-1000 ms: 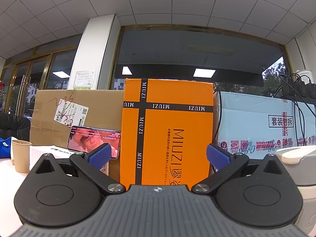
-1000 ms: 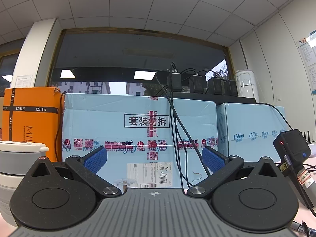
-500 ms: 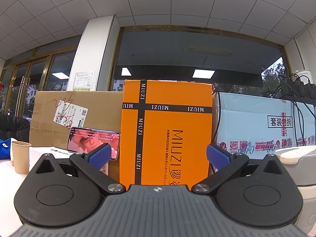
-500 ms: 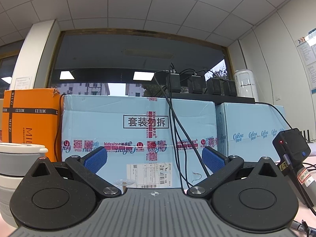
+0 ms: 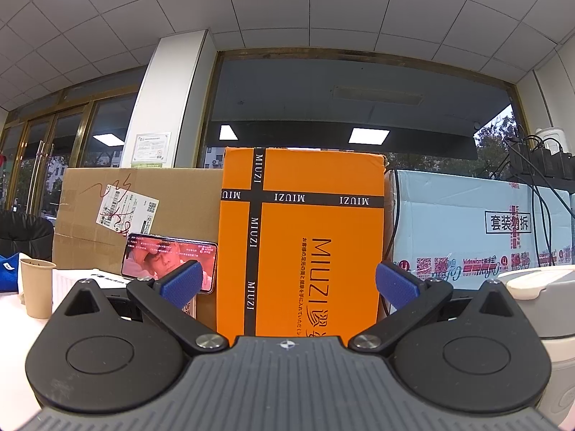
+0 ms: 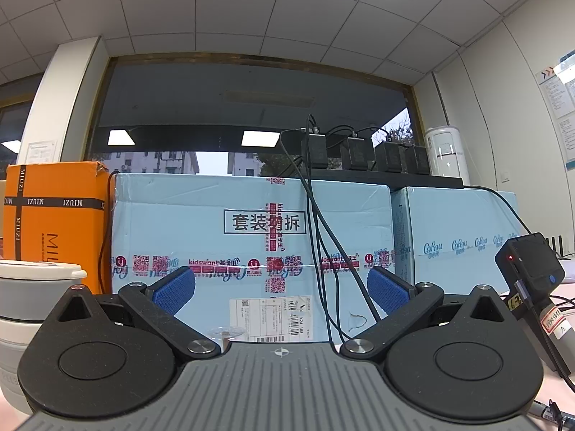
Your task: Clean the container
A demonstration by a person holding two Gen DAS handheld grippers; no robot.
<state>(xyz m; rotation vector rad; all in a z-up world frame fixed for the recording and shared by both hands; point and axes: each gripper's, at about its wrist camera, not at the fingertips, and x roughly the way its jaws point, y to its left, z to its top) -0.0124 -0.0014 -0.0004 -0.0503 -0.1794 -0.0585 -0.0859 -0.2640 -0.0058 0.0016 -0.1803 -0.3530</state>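
The container, a grey lidded pot with a cream lid, is seen standing upright on the table, at the right edge of the left wrist view and at the left edge of the right wrist view. It is thus placed between the two tongs, beside each and ahead of neither. Its long axis is vertical. Which tongs are nearer cannot be told; it appears close to both.

Left tongs are spread wide and empty, aimed at the orange box. Right tongs are likewise wide and empty, aimed at the pale blue box. No contact with the container is seen. An inward turn of either tongs is judged necessary before a grasp.

Against the earlier frames almost nothing is changed: both tongs kept wide, views barely drifted, container in the same place.
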